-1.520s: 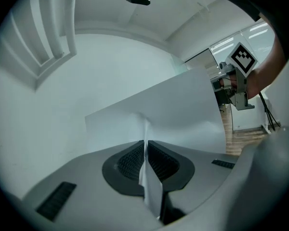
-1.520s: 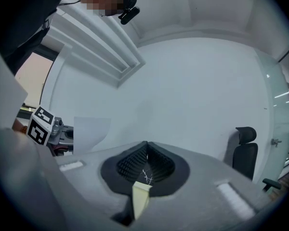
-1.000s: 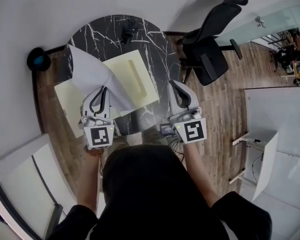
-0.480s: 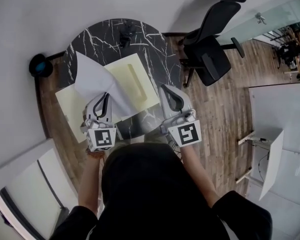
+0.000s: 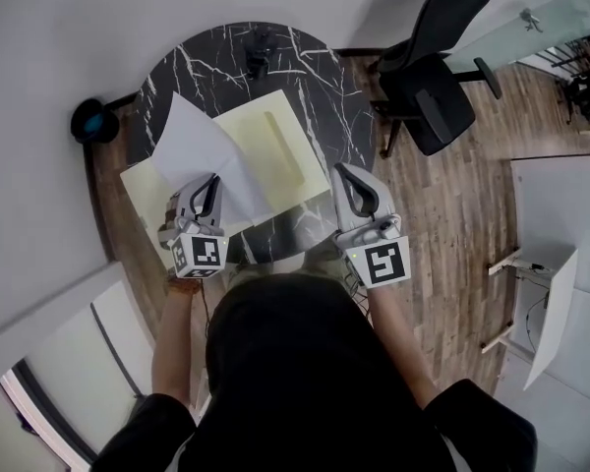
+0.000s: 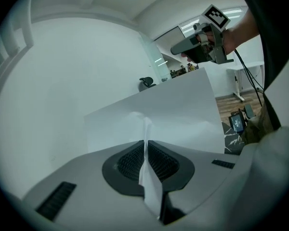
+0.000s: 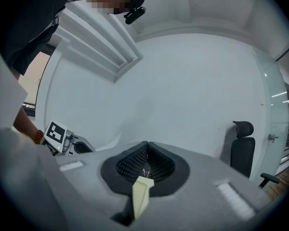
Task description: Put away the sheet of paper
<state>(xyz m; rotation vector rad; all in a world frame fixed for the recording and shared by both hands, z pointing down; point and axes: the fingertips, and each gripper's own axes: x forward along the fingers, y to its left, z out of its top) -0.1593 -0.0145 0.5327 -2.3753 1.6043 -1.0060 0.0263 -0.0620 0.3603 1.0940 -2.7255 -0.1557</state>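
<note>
Bright, even indoor light; fisheye warping, dark vignetted corners.

Materials and finishes are logged for the table, paper, folder, floor and grippers.
Table [image 5: 315, 87] is seen as glossy black marble, white-veined; sheet of paper [image 5: 197, 150] thin, white, matt; folder [image 5: 275, 155] pale yellow matt card; floor [image 5: 442, 234] wood planks; left gripper [image 5: 208, 180] and right gripper [image 5: 352, 173] smooth grey matt plastic, pads [image 6: 127, 162] black, ribbed.
</note>
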